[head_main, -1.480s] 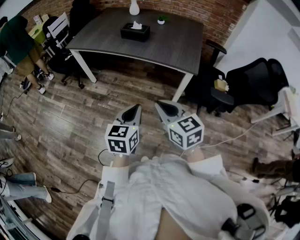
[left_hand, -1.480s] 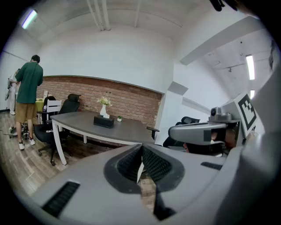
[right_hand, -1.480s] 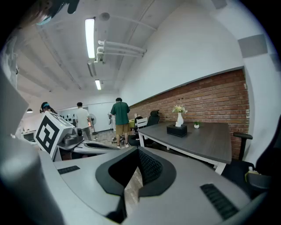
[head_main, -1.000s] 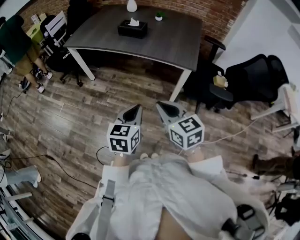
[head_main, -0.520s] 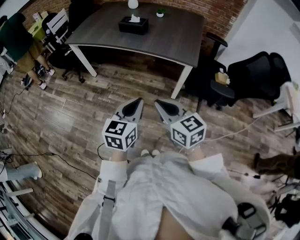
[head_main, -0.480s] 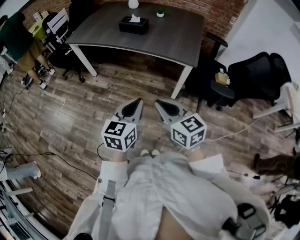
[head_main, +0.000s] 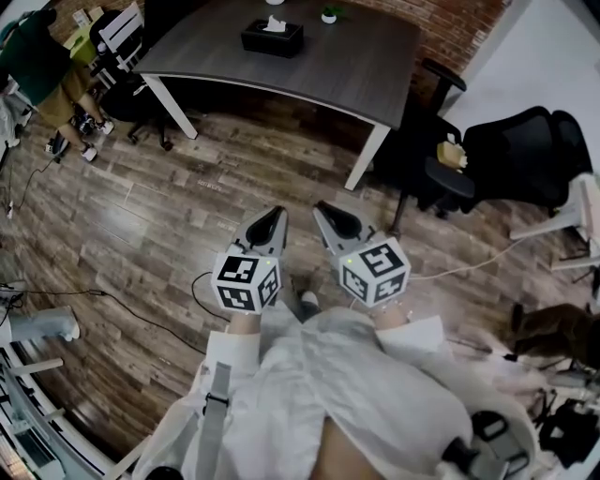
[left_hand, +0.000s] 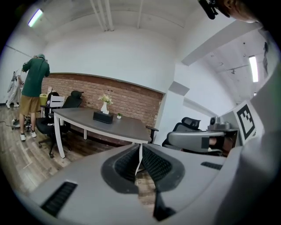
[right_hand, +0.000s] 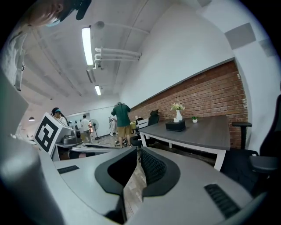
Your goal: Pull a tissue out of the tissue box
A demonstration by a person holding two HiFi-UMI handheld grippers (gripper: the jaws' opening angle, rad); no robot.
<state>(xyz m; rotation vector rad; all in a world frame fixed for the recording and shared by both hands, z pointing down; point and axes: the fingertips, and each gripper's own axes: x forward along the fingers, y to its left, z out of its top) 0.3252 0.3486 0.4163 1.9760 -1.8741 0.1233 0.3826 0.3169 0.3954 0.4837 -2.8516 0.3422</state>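
Left gripper: jaws pressed together, nothing held, well short of the table. Tissue box: on the table's far side, with a tissue standing up from it. Right gripper: likewise closed and empty. Risk: arriving with jaws closed would likely shove the light box or crush the tissue.

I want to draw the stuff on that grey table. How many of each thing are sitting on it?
Tissue box: 1
Vase with flowers: 1
Small potted plant: 1
Total: 3
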